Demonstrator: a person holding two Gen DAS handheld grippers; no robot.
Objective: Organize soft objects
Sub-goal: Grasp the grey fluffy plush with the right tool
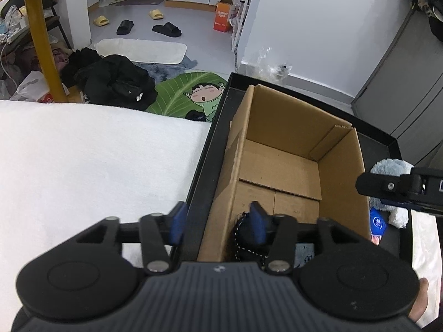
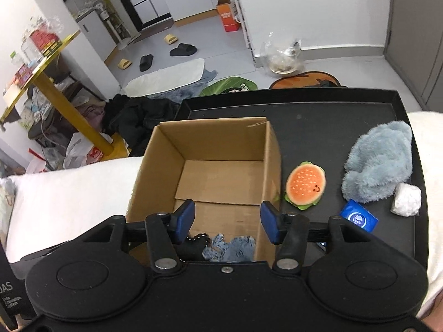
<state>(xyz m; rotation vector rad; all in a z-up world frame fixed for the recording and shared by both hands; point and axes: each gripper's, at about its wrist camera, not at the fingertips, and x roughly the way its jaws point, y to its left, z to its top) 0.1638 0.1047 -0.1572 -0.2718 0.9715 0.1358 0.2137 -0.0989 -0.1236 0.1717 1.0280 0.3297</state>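
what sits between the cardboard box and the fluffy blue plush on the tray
The burger plush lies between the cardboard box and the blue plush, on the black tray, in the right wrist view.

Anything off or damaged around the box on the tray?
Minor only: the cardboard box has a ragged, torn top edge along its left wall. The burger plush and grey-blue plush lie outside it on the black tray. Nothing spilled.

A bed covered in a white blanket (image 2: 69, 193) is carrying a black tray (image 2: 318, 110). Sitting directly on the tray are an open cardboard box (image 2: 221, 138), a burger-shaped plush (image 2: 305, 186) just beside the box's right wall, a fluffy blue-grey plush (image 2: 379, 163) further right, a white wad (image 2: 406, 200) touching it, and a small blue packet (image 2: 358, 218).
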